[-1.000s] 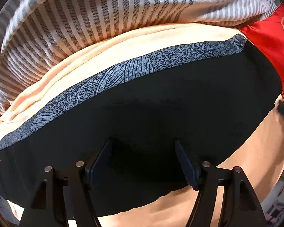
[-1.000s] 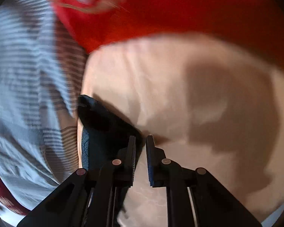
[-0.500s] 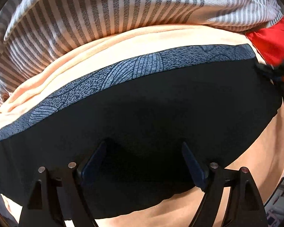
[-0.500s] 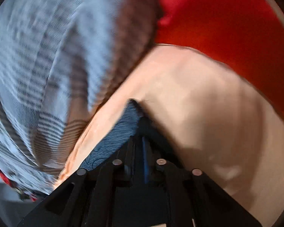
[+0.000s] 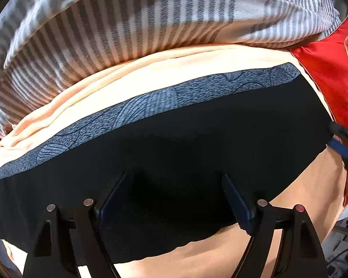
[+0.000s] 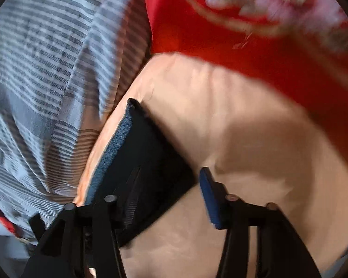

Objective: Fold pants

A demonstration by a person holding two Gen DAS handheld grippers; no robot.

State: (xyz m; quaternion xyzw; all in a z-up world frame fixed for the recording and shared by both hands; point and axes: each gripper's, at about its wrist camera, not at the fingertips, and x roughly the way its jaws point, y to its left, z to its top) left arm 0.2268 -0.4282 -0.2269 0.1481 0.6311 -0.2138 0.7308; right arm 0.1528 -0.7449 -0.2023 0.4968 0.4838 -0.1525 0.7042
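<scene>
Item: black pants (image 5: 185, 153) with grey patterned waistband, lying flat on peach bedsheet (image 6: 255, 139), directly beneath my left tool (image 5: 174, 199).

Risk: right tool (image 6: 164, 197) may drag the freed corner and rumple the fold.

Left tool: wide open, gripping nothing. Right tool: jaws just opening, pants corner between them, unclamped.

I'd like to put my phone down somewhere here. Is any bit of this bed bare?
Yes: the peach sheet lies bare between the black pants and the red embroidered cushion. A narrower bare strip runs between the pants' patterned waistband and the striped blanket. Near the pants' end the right gripper crowds things.
</scene>
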